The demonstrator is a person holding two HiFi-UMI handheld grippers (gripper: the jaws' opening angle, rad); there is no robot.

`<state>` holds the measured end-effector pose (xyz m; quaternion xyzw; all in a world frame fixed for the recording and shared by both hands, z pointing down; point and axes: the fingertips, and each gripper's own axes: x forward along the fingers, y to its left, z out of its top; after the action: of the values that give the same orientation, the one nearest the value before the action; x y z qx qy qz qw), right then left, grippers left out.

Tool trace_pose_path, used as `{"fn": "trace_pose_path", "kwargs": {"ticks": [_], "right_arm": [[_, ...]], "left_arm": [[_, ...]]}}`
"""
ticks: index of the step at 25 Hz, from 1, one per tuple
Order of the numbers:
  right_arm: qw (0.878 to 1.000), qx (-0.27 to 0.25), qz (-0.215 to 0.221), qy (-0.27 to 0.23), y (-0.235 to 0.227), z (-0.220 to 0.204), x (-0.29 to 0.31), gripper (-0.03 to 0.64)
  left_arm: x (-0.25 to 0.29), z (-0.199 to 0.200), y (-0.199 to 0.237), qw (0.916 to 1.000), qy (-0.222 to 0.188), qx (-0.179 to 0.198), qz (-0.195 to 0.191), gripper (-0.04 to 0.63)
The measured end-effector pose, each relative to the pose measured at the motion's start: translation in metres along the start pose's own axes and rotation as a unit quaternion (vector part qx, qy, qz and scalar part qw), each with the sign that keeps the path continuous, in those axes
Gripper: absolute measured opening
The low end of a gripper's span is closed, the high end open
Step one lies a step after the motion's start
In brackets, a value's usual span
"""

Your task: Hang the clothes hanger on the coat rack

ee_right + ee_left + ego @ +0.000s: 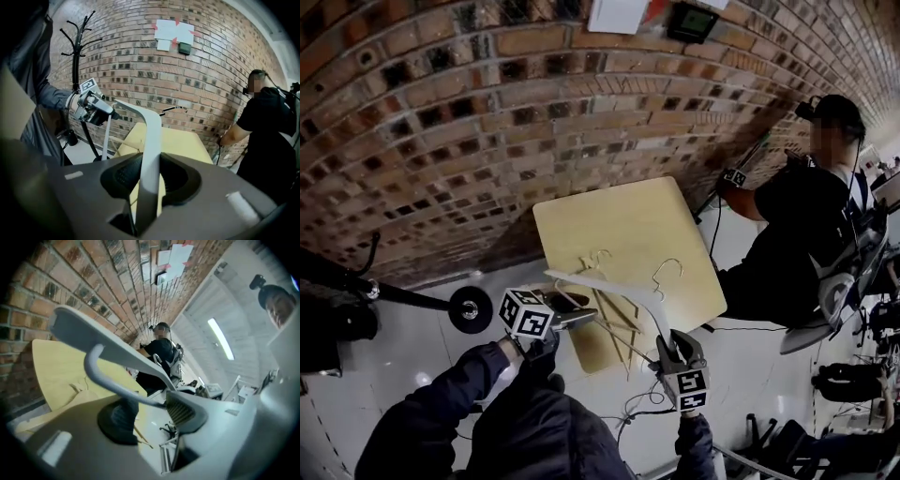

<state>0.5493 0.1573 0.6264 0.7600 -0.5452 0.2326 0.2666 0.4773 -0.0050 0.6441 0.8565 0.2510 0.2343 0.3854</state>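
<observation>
A pale grey clothes hanger (619, 289) hangs in the air between my two grippers, above the near edge of the yellow table (675, 220). My right gripper (671, 343) is shut on one arm of the hanger (151, 140), which runs up between its black pads. My left gripper (584, 317) stands open at the other end. The hanger's curved neck (103, 376) passes between the left jaws, and the pads (117, 420) stand wide apart. The black coat rack (77, 47) rises at the left in the right gripper view, behind the left gripper (110, 114).
The coat rack's round base (471, 309) sits on the floor to the left of the table. A wire hanger (667, 272) and wooden hangers (619, 328) lie on the table. A person in black (806, 225) sits to the right. A brick wall (534, 112) stands behind.
</observation>
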Motion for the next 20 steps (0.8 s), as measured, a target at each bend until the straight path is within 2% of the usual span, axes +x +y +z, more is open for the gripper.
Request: {"fn": "trace_pose_path", "kwargs": {"ticks": [3, 11, 14, 20], "right_arm": [[0.999, -0.025, 0.032, -0.025, 0.015, 0.011, -0.007, 0.117], [0.983, -0.112, 0.105, -0.105, 0.078, 0.06, -0.03, 0.117], [0.966, -0.162, 0.141, -0.14, 0.109, 0.095, -0.027, 0.117], [0.925, -0.239, 0.214, -0.205, 0.188, 0.174, -0.031, 0.117]], "left_arm": [[-0.025, 0.001, -0.029, 0.9981, -0.053, -0.014, -0.028, 0.064], [-0.117, -0.023, -0.097, 0.9888, -0.146, 0.028, 0.018, 0.034], [-0.162, -0.03, -0.116, 0.9791, -0.19, 0.045, 0.058, 0.032], [-0.263, -0.038, -0.156, 0.9505, -0.269, 0.084, 0.131, 0.031]]}}
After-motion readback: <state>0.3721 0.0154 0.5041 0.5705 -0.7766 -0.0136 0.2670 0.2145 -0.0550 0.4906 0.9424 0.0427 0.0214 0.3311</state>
